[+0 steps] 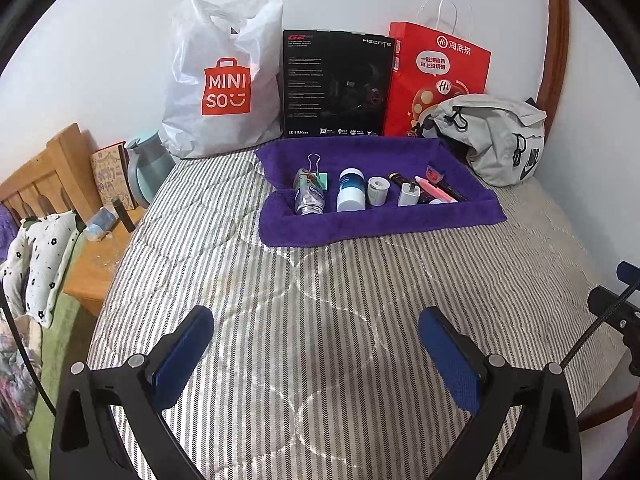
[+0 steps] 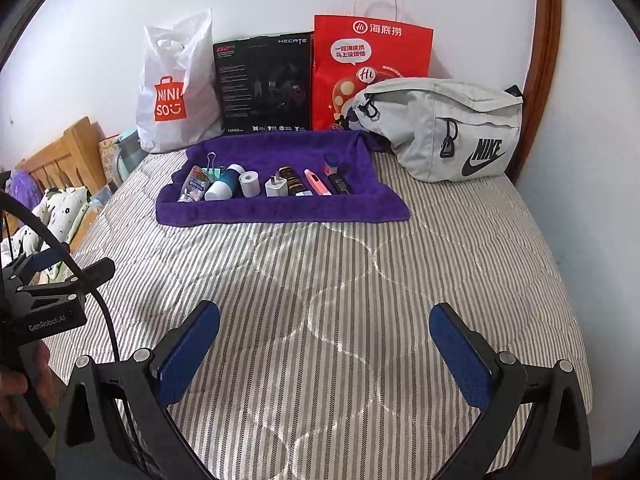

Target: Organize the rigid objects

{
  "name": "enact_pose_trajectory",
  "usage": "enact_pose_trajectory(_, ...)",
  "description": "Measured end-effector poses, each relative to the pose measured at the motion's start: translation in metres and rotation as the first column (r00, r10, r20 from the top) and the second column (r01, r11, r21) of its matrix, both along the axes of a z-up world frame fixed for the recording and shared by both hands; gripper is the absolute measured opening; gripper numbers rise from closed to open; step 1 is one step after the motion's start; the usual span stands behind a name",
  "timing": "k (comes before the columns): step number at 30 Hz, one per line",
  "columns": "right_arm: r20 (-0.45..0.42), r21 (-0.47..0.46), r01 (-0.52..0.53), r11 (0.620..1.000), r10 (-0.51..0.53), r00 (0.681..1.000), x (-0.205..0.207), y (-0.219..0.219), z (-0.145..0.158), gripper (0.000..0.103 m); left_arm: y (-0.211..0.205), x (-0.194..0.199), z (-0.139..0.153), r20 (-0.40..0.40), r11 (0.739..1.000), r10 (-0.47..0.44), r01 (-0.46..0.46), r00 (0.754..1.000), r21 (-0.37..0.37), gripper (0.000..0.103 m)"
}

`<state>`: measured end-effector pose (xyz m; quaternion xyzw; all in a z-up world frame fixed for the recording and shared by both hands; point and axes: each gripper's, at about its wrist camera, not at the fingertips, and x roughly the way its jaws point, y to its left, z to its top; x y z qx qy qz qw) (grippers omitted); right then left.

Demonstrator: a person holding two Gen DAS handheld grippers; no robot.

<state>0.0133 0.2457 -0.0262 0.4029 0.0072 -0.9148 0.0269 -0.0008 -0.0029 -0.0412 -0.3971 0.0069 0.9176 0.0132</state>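
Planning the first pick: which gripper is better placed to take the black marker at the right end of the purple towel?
Right, probably. The black marker lies on the right part of the purple towel, nearer the right gripper. The left gripper sits further left. Both have open jaws, hold nothing, and hover over the striped quilt.

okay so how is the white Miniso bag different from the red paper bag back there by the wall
The Miniso bag is white, crinkled soft plastic with a cut-out handle; the red paper bag is stiff, flat-sided, with white cord handles. The Miniso bag stands left of the black box, the red bag right, partly behind a grey pouch. Both stand upright against the wall.
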Motion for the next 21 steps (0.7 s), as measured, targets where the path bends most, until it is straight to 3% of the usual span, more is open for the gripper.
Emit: enact_pose_trajectory(21, -0.004, 0.008, 0.01, 1.0, -0.01, 1.0, 0.0024, 0.0049, 0.0032, 0.103, 0.0082, 0.0032, 0.0034, -0.011, 0.999, -0.032, 0.032, 0.999, -0.016, 0.103)
